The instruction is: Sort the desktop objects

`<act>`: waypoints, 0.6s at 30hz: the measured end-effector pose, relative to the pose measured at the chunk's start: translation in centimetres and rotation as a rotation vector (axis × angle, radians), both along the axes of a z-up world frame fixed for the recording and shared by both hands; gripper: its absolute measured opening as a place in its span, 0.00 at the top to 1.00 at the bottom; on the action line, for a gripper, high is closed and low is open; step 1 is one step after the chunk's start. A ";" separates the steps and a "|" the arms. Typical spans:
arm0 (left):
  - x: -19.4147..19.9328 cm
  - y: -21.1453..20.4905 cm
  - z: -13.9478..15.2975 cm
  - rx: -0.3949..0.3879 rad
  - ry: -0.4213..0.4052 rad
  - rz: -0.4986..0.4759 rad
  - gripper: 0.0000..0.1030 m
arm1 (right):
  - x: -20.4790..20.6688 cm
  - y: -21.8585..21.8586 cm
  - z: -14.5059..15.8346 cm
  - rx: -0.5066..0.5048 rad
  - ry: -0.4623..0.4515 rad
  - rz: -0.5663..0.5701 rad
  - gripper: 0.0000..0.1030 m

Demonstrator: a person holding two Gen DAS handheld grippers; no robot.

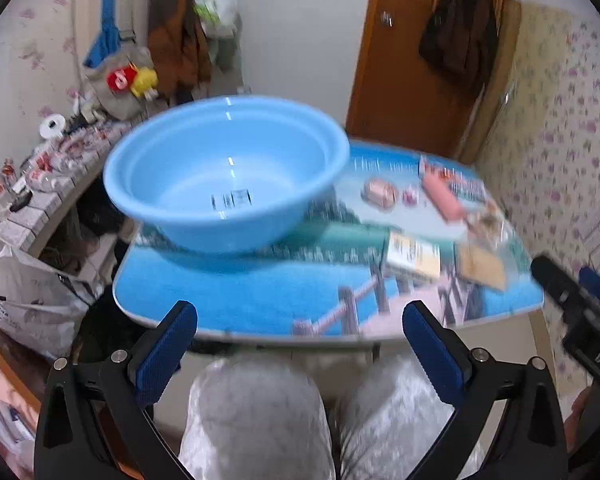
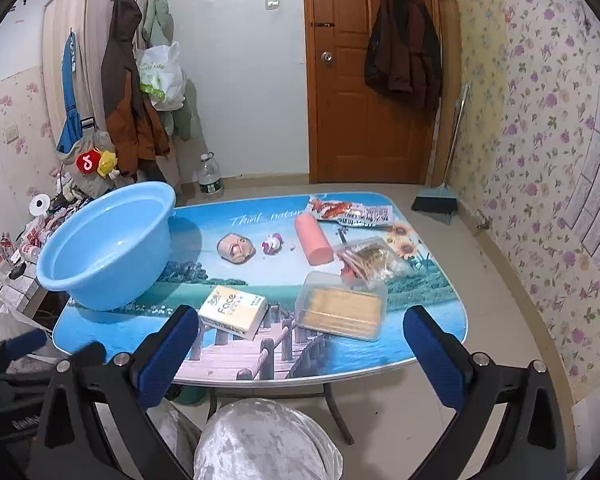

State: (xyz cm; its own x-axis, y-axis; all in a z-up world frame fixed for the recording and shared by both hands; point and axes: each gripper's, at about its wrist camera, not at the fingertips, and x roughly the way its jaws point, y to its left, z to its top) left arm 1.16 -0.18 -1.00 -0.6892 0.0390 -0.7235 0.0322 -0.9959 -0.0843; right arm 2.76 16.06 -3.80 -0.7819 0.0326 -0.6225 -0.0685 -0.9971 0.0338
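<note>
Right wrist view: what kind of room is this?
Likely a lived-in room of a home, not a lab: coats hang on the wooden door, a broom and dustpan lean by floral wallpaper, and a small printed folding table holds household bits.

I am looking into a lived-in room of a home: floral wallpaper (image 2: 540,128), coats (image 2: 404,48) hung on a wooden door (image 2: 348,120), a wardrobe (image 2: 88,40) (more jackets there), a broom (image 2: 440,196) and a small scenic-print tabletop (image 2: 260,356).
</note>
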 end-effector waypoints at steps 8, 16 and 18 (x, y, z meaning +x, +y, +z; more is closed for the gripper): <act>-0.8 -0.5 0.2 -0.016 0.042 0.008 0.00 | 0.8 -0.3 0.2 0.024 0.056 0.026 0.00; -0.9 1.2 -1.6 -0.065 -0.012 -0.063 0.00 | 0.4 0.7 -1.3 -0.039 0.007 0.027 0.00; -0.7 1.3 -1.6 -0.077 -0.005 -0.070 0.00 | 0.6 0.9 -1.3 -0.044 0.016 0.020 0.00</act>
State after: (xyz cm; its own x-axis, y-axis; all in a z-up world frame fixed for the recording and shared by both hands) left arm 0.43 1.10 -2.61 -0.6835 0.0308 -0.7293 -0.0375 -0.9993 -0.0070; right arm 3.32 16.97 -5.07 -0.7921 -0.0104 -0.6103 -0.0475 -0.9958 0.0786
